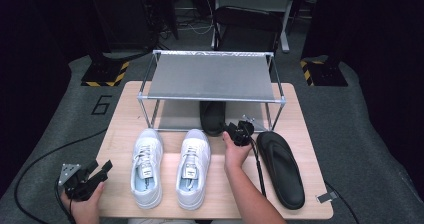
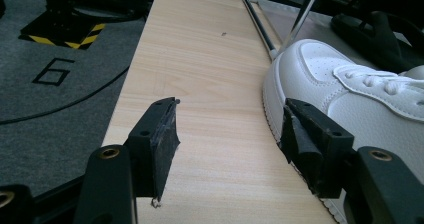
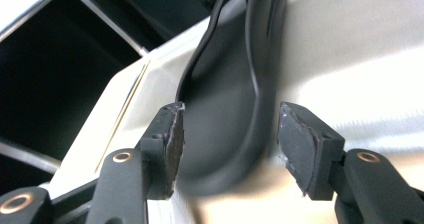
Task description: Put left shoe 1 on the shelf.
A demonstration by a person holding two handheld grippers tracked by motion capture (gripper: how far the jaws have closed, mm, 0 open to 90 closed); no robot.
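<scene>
You seem to be putting footwear away on the rack (image 1: 212, 79), and the step in hand looks like placing or regrasping the black sandal (image 1: 212, 116) that lies under the rack's lower bar. Your right gripper (image 1: 241, 133) sits at that sandal's near end, just in front of the rack. In the right gripper view its jaws stand apart, and the sandal's heel (image 3: 225, 134) lies between them, closer to the left jaw than to the right one; I cannot tell whether the left pad touches the rubber. The rest of the sole runs away from the jaws, straight ahead and up the view.

If you mean to take hold, the next move calls for closing squarely across the heel, with both pads on the sole's edges. If you mean to leave it there, it calls for drawing straight back so neither pad drags it out.

The second black sandal (image 1: 281, 168) lies on the counter (image 1: 115, 134) just beside your right forearm. Two white sneakers (image 1: 170, 166) stand side by side between your hands.

Your left gripper (image 1: 82, 176) rests at the counter's near left corner, jaws apart and empty. In the left gripper view the nearer white sneaker (image 2: 350, 99) lies just beyond the right jaw, outside the gap, and bare wood lies between the jaws.
</scene>
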